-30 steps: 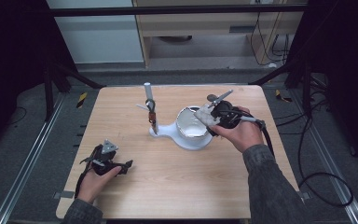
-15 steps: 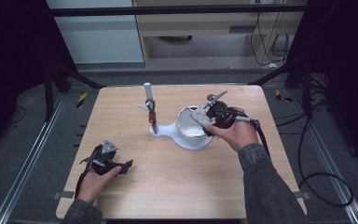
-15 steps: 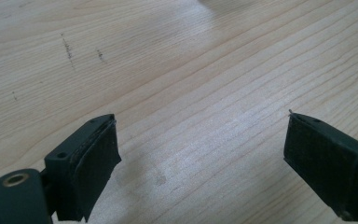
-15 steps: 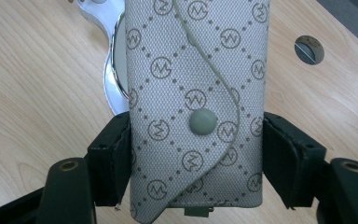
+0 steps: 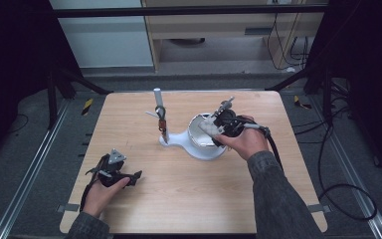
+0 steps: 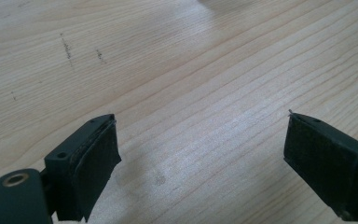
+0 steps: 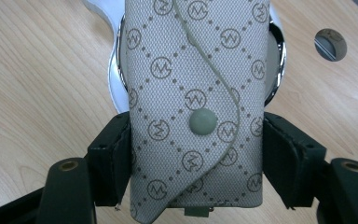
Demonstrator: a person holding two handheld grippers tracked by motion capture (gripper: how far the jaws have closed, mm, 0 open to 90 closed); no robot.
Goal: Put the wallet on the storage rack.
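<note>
A grey fabric pouch [image 7: 198,102] with a diamond monogram print and a snap button stands between the pads of my right gripper [image 7: 196,154], which is shut on its sides. In the high view the right gripper [image 5: 213,127] holds the pouch [image 5: 208,125] over a round shiny dish [image 5: 195,135] set in a white base [image 5: 178,141]. The dish's chrome rim [image 7: 115,79] shows behind the pouch. My left gripper [image 5: 135,176] rests low at the table's near left, open. Its jaws [image 6: 200,154] stand wide apart over bare wood.
A thin upright post [image 5: 158,102] rises from the white base, with small items hanging on it [image 5: 162,124]. The wooden table [image 5: 179,199] has a round hole [image 7: 330,44] near the dish. Dark frame rails and cables run around the table.
My right gripper, with the pouch in it, has shifted slightly to the left over the dish. The left gripper has stayed where it was.
</note>
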